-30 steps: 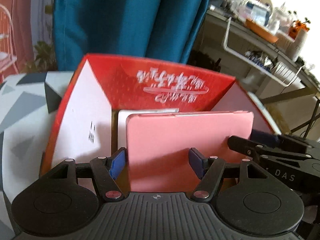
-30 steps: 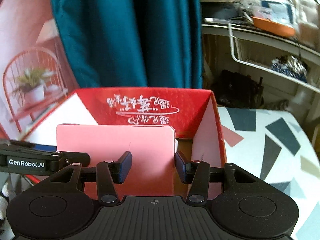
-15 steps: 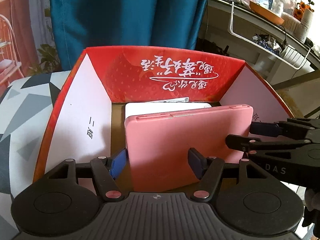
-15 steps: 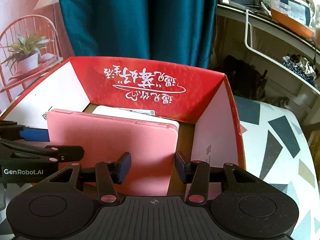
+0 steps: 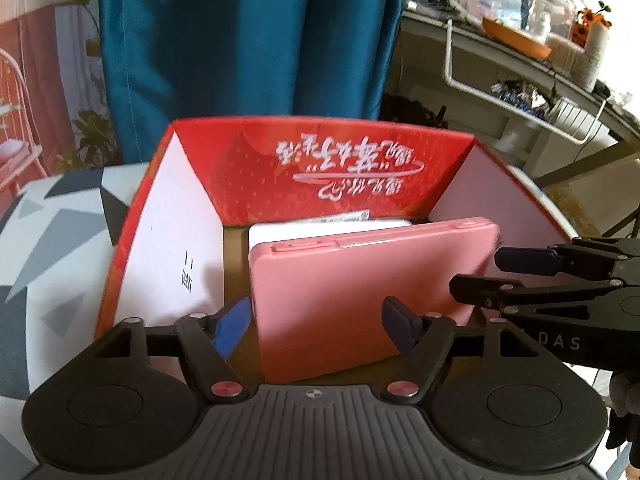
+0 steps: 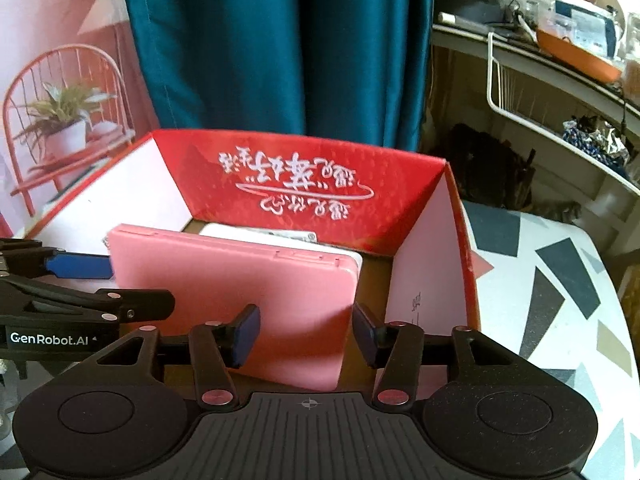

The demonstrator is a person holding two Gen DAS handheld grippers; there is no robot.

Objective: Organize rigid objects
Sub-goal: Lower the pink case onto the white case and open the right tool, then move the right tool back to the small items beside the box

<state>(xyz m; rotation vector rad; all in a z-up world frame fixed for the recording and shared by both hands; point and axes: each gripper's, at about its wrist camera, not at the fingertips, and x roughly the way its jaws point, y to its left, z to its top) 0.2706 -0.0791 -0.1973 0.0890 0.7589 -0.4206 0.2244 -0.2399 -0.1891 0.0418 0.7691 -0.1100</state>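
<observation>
**Mia:** What is the biggest thing?

**Ben:** A blue curtain (image 5: 248, 40) is hanging across the top middle of both views. Below it a bench (image 6: 560, 300) with grey and dark triangles is showing, at the lower right of the right view and the lower left of the left view.

**Mia:** And on the bench?

**Ben:** A red box (image 5: 332, 168) is sitting open in the middle of the frame. White writing is showing on its back wall, and its side walls are looking white inside.

**Mia:** Where is the pink thing?

**Ben:** The pink case (image 5: 360, 292) is standing on its edge inside the red box, leaning a bit. A white flat thing (image 5: 320, 230) is peeking out just behind it, near the back wall.

**Mia:** What are the grippers doing?

**Ben:** The left hand-held gripper (image 5: 318, 326) is sitting at the bottom middle of its view. Its fingers are spread apart on either side of the pink case's lower left part. I cannot tell if they are touching it. The right hand-held gripper (image 6: 308, 338) is doing the same at the case's lower right part, fingers apart and not squeezing that I can see.

**Mia:** Anything small?

**Ben:** A white wire rack (image 6: 540, 92) is hanging at the upper right.
</observation>
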